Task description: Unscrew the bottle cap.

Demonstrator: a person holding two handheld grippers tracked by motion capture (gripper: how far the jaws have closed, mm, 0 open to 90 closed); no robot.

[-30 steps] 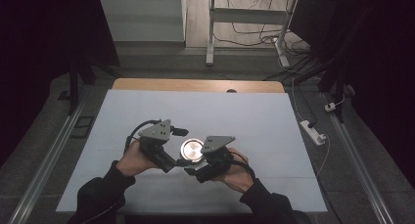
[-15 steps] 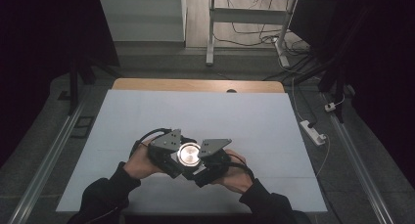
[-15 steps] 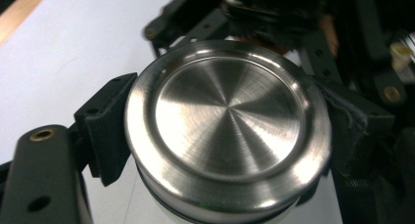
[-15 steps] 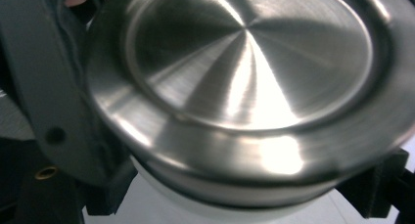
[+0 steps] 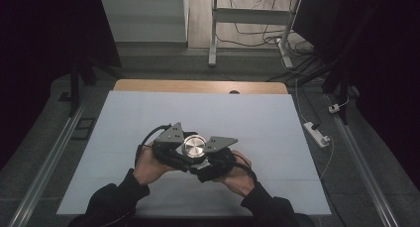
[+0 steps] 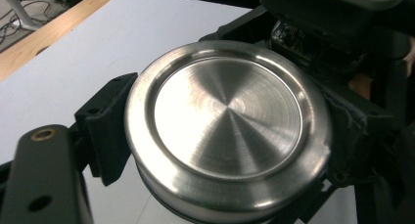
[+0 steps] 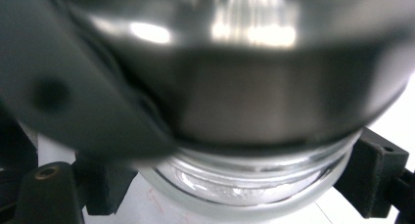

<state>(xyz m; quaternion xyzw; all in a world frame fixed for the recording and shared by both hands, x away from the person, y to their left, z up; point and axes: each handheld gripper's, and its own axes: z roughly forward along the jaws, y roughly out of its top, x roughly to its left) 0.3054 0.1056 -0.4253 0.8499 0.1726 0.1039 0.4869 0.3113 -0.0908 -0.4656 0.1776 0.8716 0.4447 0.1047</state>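
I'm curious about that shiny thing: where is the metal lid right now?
In the high view the metal lid sits near the table's front middle, clamped between the left gripper and the right gripper, atop a glass jar.

White mat (image 5: 148,113) bare all round; jar (image 5: 194,146) only obstacle.

white table cover (image 5: 277,123), power strip (image 5: 316,133), floor cables (image 5: 257,33)

Dim room; white table (image 5: 148,113), grey floor (image 5: 361,152), cables (image 5: 257,31) beyond.
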